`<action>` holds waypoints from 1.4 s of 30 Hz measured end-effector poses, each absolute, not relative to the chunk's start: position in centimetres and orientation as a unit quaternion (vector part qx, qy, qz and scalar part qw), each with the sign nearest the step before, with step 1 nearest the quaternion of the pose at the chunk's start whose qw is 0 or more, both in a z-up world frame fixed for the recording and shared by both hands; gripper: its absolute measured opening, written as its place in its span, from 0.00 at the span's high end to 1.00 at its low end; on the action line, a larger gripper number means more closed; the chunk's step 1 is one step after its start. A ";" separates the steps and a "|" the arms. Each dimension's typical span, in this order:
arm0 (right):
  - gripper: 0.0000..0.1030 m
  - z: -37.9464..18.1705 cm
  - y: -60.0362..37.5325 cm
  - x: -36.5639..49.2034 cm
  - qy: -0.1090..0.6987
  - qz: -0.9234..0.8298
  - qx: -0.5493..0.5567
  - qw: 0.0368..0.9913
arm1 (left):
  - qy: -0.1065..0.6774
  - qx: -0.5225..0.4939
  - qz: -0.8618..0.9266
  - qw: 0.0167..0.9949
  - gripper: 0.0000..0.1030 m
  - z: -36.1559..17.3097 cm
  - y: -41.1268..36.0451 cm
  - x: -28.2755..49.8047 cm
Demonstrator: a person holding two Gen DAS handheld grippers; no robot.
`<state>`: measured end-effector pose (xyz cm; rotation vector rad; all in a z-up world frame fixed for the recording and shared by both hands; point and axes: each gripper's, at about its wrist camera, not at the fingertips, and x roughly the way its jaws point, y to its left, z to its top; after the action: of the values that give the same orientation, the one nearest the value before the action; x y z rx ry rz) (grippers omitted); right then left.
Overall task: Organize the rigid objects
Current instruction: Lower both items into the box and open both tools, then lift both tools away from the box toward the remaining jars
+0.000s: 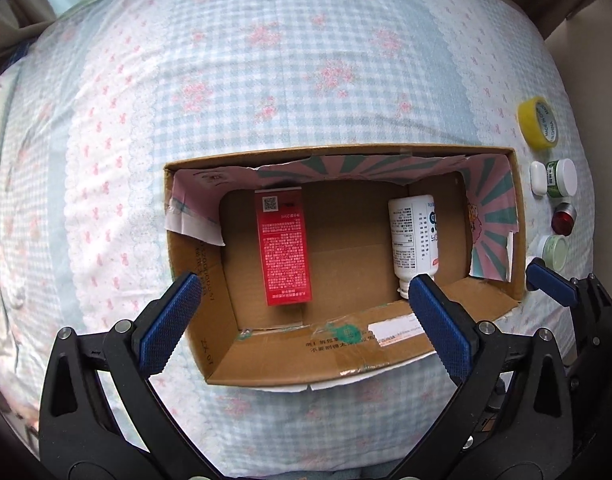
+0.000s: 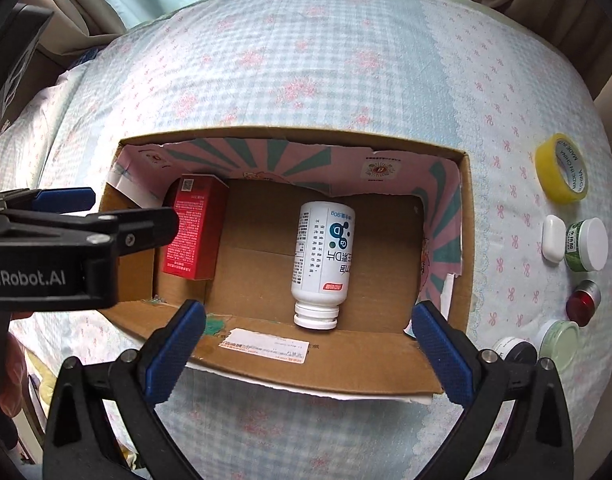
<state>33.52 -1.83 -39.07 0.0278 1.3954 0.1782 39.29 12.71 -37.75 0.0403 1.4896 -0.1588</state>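
Observation:
An open cardboard box [image 1: 386, 364] [image 2: 346, 354] lies on the bed. Inside it lie a red carton [image 1: 284, 246] [image 2: 194, 230] at the left and a white bottle [image 1: 413, 236] [image 2: 322, 264] at the right, cap toward me. My left gripper [image 1: 302, 304] is open and empty above the box's near side. My right gripper [image 2: 310, 336] is open and empty above the box's near wall, close to the bottle's cap. To the right of the box lie a yellow tape roll [image 1: 540, 121] [image 2: 562, 168], a white case [image 2: 553, 239], a green-labelled white jar [image 2: 586, 245], a red-capped item [image 2: 583, 303] and a pale green jar [image 2: 560, 342].
The bed has a light blue checked cover with pink flowers [image 1: 306, 60] [image 2: 306, 60]. A black-lidded jar [image 2: 514, 352] sits by my right finger. The left gripper body [image 2: 66, 248] crosses the left of the right wrist view. The bed drops off at the right edge.

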 end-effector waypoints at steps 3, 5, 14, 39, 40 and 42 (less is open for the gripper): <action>0.00 -37.0 -2.0 32.7 0.631 0.084 0.006 0.771 | 0.661 0.016 -0.074 0.746 0.00 -35.0 13.4 37.8; 0.00 -34.8 -1.3 31.1 0.621 0.084 0.002 0.779 | 0.649 0.012 -0.075 0.757 0.00 -33.0 14.0 36.6; 0.00 -27.6 -0.3 25.8 0.590 0.074 -0.001 0.804 | 0.606 0.002 -0.074 0.792 0.00 -24.7 17.1 30.0; 0.00 -19.2 -16.8 12.6 0.560 -0.079 0.068 0.822 | 0.506 0.067 -0.164 0.844 0.00 -17.8 5.3 17.2; 0.00 -19.3 -18.0 12.4 0.559 -0.084 0.068 0.822 | 0.506 0.066 -0.167 0.844 0.00 -18.0 4.3 17.0; 0.00 -19.4 -20.5 12.3 0.553 -0.089 0.064 0.826 | 0.505 0.059 -0.169 0.844 0.00 -18.4 2.4 16.7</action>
<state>12.31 -20.50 -19.42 0.1364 1.1762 -0.1899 16.67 2.38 -18.37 0.1237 1.0665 -0.3568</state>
